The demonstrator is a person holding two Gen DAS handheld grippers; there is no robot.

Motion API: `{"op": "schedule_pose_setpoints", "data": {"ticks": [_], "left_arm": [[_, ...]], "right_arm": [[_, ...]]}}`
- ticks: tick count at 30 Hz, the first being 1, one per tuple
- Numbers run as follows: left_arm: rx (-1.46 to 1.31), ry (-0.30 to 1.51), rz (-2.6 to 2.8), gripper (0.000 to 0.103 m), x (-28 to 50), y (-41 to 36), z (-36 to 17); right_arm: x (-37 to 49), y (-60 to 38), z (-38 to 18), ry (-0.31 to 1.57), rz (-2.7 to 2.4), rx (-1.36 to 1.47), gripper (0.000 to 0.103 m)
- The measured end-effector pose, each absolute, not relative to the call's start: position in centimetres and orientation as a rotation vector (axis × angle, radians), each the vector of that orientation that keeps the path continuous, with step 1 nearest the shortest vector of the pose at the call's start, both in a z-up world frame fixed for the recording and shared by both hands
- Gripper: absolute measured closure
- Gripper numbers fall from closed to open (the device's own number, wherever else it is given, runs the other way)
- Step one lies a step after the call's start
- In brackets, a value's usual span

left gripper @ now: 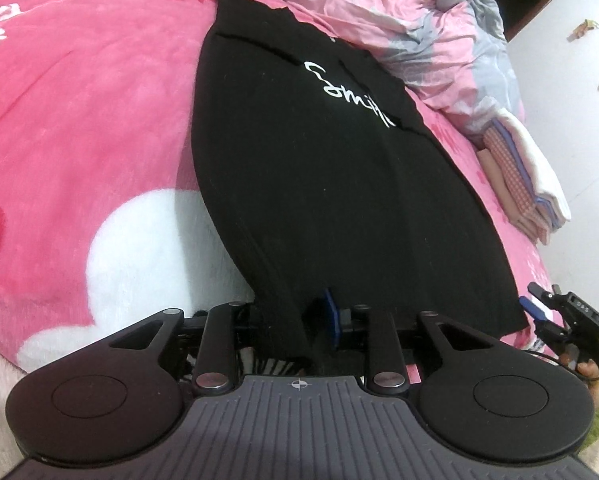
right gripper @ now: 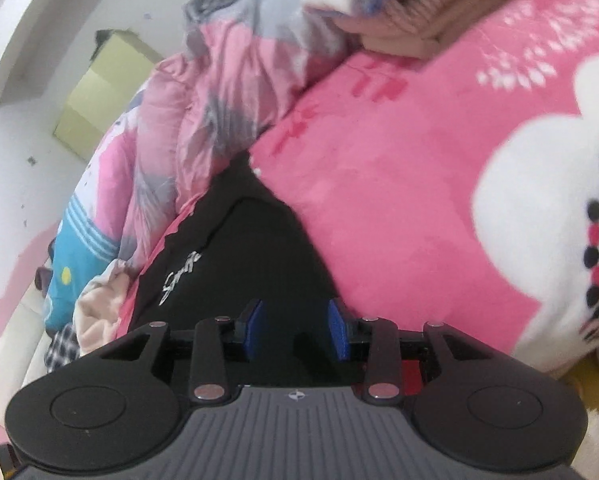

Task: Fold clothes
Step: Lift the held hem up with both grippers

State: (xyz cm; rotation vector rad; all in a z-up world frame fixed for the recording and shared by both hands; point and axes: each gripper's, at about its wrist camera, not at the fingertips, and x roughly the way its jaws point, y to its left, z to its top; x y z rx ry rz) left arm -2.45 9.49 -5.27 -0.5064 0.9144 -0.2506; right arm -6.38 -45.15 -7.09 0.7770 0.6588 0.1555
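Pink plush blanket covering bed, rumpled quilt lying behind. Black shirt lying flat, sleeves folded in. Left gripper pinching shirt's near hem. Right gripper hovering over shirt, pads apart, gripping nothing.

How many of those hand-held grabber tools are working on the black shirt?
2. The left gripper is at the near corner of the black shirt, cloth between its fingers. The right gripper is at the shirt's other near corner, pads apart with cloth between them.
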Motion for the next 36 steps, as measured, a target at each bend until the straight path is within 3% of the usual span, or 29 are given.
{"op": "schedule_pose_setpoints", "data": {"ticks": [12, 24, 30, 31, 33, 34, 36], "left_arm": [[-0.497, 0.913, -0.23, 0.072, -2.3, 8.9, -5.2], [-0.437, 0.913, -0.228, 0.072, -2.9, 8.2, -5.0], [-0.439, 0.908, -0.237, 0.072, -3.1, 8.3, -5.3], [-0.434, 0.909, -0.232, 0.073, -3.1, 8.2, -5.3], [-0.399, 0.914, -0.197, 0.089, -3.1, 7.9, -5.0], [-0.38, 0.916, -0.178, 0.091, -3.1, 7.7, -4.9], [-0.354, 0.916, -0.162, 0.097, -3.1, 7.4, -4.5]], "right_arm": [[-6.2, -45.6, -7.9, 0.682, 0.227, 0.765, 0.065], [-7.4, -44.1, -8.8, 0.741, 0.331, 0.789, 0.089], [-7.2, -44.2, -9.2, 0.746, 0.337, 0.806, 0.089], [-7.1, -44.3, -9.4, 0.742, 0.338, 0.821, 0.089], [-7.1, -44.0, -9.4, 0.727, 0.333, 0.806, 0.094], [-7.2, -43.8, -9.2, 0.724, 0.324, 0.789, 0.1], [-7.2, -43.4, -8.8, 0.716, 0.314, 0.768, 0.101]]}}
